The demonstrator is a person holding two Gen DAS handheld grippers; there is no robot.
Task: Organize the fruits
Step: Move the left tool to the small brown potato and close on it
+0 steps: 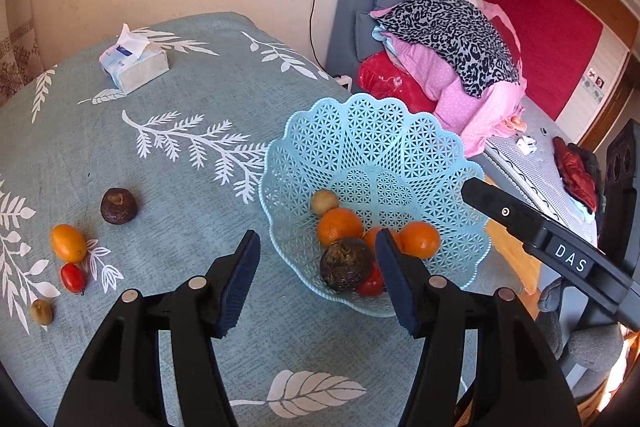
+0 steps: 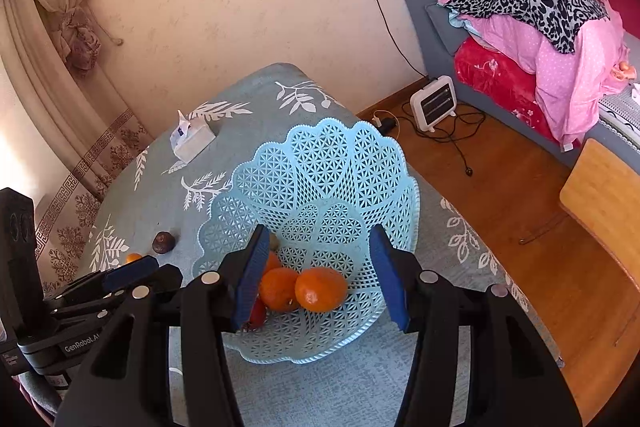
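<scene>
fruit partly gathered in the basket

the left gripper point(image 1: 316, 259) is held spread, nothing pinched — the basket point(image 1: 376, 131) lies just ahead with oranges point(image 1: 340, 227) inside. the right gripper point(image 2: 318, 269) is spread too, empty, over the basket. left of the left gripper, a dark fruit point(image 1: 118, 206) lies on the table point(image 1: 180, 187).

My bench point(image 1: 192, 307) wears a grey-blue cloth printed with white leaves. On it sit the pale blue lattice basket point(image 1: 372, 147), a tissue box point(image 1: 134, 65) near the far edge, and, left of the basket, a dark brown fruit point(image 1: 118, 206), an orange kumquat point(image 1: 68, 243), a red cherry tomato point(image 1: 72, 277) touching it, and a small brownish fruit point(image 1: 41, 311).
</scene>
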